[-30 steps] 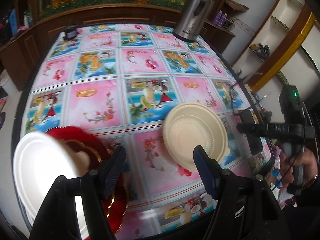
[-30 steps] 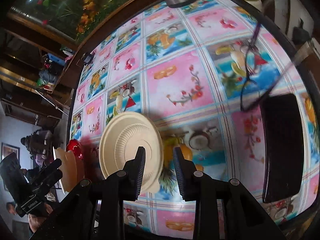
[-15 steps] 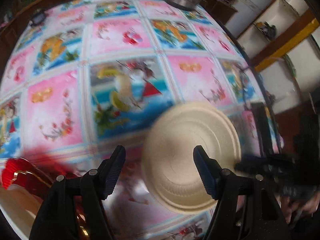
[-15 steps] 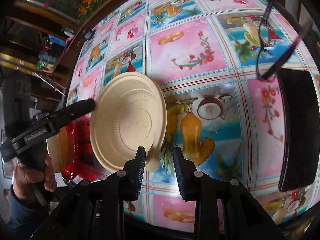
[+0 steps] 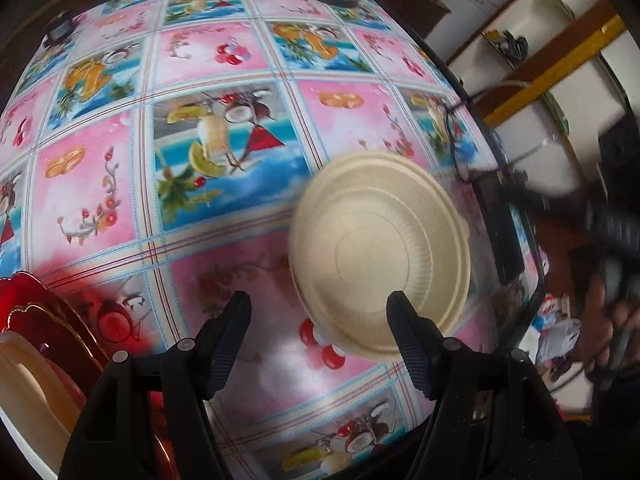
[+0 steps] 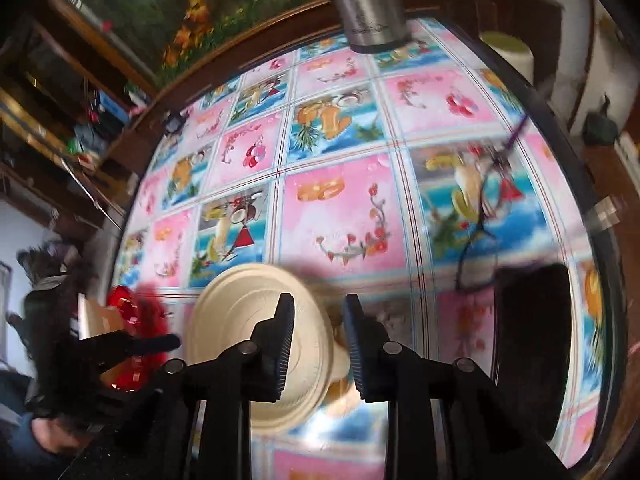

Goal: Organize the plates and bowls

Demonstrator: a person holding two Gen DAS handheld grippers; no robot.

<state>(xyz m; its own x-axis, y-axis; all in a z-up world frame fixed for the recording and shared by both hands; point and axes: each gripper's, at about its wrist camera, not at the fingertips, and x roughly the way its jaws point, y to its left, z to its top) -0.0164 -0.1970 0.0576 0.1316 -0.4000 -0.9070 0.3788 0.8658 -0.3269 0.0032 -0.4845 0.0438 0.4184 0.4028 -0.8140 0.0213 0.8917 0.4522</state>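
Observation:
A cream paper bowl [image 5: 380, 252] rests on the flowered tablecloth; it also shows in the right wrist view [image 6: 256, 340]. My left gripper [image 5: 320, 332] is open and empty, its right finger over the bowl's near rim. My right gripper [image 6: 318, 344] is open, and the bowl's right rim lies between its jaws. A red plate [image 5: 48, 320] with a cream plate [image 5: 28, 392] leaning on it stands at the lower left; the red plate also shows in the right wrist view [image 6: 136, 320].
A steel kettle [image 6: 368, 8] stands at the table's far edge. Glasses [image 6: 484, 220] and a black phone [image 6: 532, 340] lie at the right of the table. A small dark object [image 5: 56, 32] sits at the far left corner.
My left gripper has swung right, from over the plates at the left to the cream bowl. My right gripper has drawn back and low, with the bowl's rim still between its jaws.

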